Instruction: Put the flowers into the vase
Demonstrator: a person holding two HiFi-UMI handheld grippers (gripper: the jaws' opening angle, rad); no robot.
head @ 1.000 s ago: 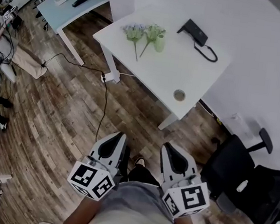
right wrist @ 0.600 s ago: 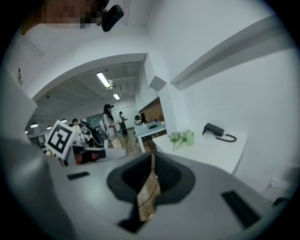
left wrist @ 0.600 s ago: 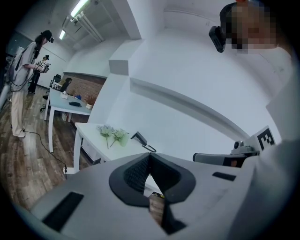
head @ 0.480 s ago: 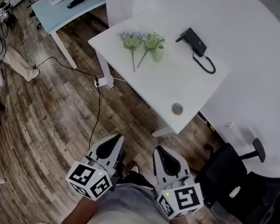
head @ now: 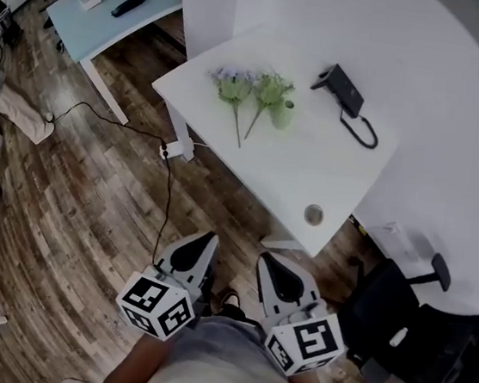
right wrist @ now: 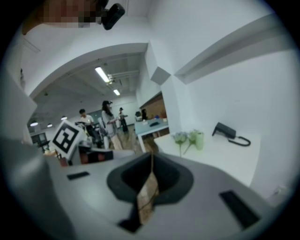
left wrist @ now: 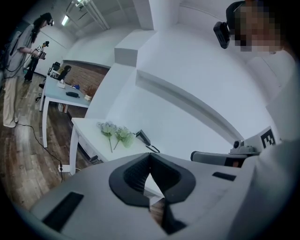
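Green-and-lilac flowers (head: 252,88): two bunches lie flat, side by side, on the white table (head: 312,165). Their heads are toward its far side and their stems point back toward us.
Change since a second ago: we have come nearer. In the head view the table's near corner now sits just ahead of our right gripper (head: 263,257), where a wider strip of floor lay between them before. The flowers and vase (head: 284,114) keep their places on the table.
Vase: one, pale green, just right of the right-hand bunch and touching its head. It looks upright in the right gripper view.
Count on the table: two bunches, one vase, one black device (head: 344,82) with a looped cord, and one small round disc (head: 313,214) near the front edge.
Flowers against our tongs: well apart. The bunches lie on the far half of the table, while both grippers hang over the wooden floor (head: 91,203), short of the table's edge and side by side.
Left gripper (head: 208,236): its jaws are pressed together with nothing between them.
Right gripper: its jaws are closed tip to tip and hold nothing. Only the floor shows through the slit below the tips.
Further out: one light-blue desk (head: 105,18) lies beyond the table's left end. One black chair (head: 394,305) stands to our right, and one dark cable (head: 167,195) trails across the boards. Several people stand far off in both gripper views.
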